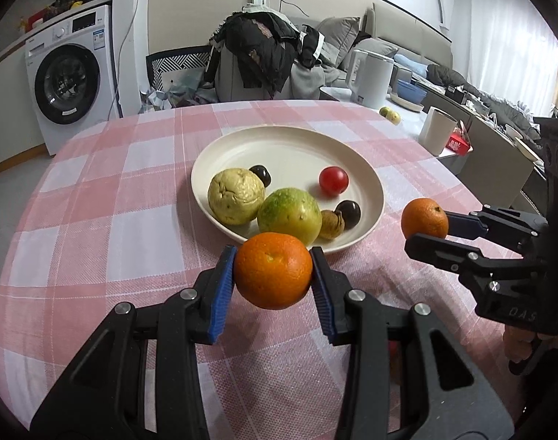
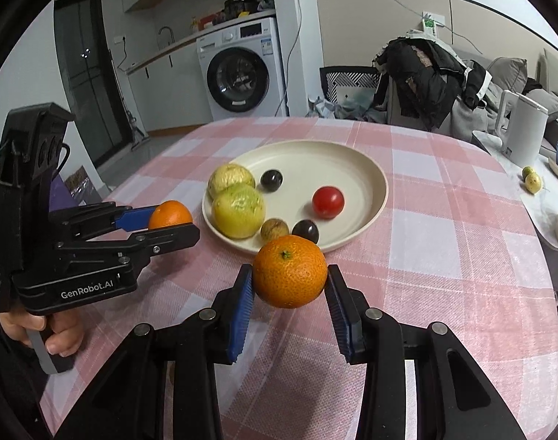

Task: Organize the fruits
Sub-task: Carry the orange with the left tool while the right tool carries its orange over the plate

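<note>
My left gripper (image 1: 273, 256) is shut on an orange (image 1: 273, 271), held a little above the pink checked cloth just in front of the cream plate (image 1: 352, 154). My right gripper (image 2: 289, 275) is shut on a second orange (image 2: 289, 271), also raised near the plate's (image 2: 374, 176) front rim. Each shows in the other's view: the right gripper (image 1: 427, 233) with its orange (image 1: 424, 218), the left gripper (image 2: 174, 225) with its orange (image 2: 170, 214). On the plate lie a pale yellow guava (image 1: 236, 196), a green fruit (image 1: 289, 216), a red tomato (image 1: 333, 180), two dark round fruits and a brown wrinkled one (image 1: 332, 224).
A white kettle (image 1: 370, 79), a white cup (image 1: 438, 130) and a red box (image 1: 458, 143) stand on the side counter to the right, with two small green fruits (image 1: 390, 114). A chair heaped with clothes (image 1: 264, 51) is behind the table. A washing machine (image 1: 70, 80) stands far left.
</note>
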Demonstrator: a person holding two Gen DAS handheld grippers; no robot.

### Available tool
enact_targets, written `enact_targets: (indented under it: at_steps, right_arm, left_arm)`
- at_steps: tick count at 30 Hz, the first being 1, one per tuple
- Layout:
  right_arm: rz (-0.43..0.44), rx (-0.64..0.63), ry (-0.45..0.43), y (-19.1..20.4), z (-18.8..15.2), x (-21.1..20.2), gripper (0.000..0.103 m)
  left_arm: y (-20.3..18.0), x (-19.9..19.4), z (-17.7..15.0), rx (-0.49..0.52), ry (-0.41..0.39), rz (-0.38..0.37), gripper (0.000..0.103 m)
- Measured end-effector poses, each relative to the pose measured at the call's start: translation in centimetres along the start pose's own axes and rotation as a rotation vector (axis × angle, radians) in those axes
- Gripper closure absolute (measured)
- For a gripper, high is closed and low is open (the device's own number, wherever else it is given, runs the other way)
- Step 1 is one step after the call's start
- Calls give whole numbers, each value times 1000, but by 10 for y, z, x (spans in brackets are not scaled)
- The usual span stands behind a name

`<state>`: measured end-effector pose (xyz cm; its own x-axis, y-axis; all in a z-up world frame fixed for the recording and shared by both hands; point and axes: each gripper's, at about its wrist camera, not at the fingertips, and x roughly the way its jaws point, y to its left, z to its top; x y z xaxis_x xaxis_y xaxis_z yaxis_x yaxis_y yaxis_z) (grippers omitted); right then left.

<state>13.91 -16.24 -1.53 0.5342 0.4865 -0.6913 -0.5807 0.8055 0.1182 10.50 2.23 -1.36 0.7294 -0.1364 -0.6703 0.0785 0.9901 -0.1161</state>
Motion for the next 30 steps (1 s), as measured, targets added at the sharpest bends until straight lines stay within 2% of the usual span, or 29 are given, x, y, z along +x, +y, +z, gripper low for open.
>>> enact_targets:
  at_steps: [17,22,30]
  right_arm:
    - [3,53,-53,-17,27,-3,63]
    - [4,64,-61,-22,38,0,63]
    - [37,136,-57,-43,42,15,63]
  left_arm:
    - [-8,-11,26,-12,-65,8,67]
    - [-14,-8,37,4,-86,12,66]
    - [-20,11,50,9,-76,0,66]
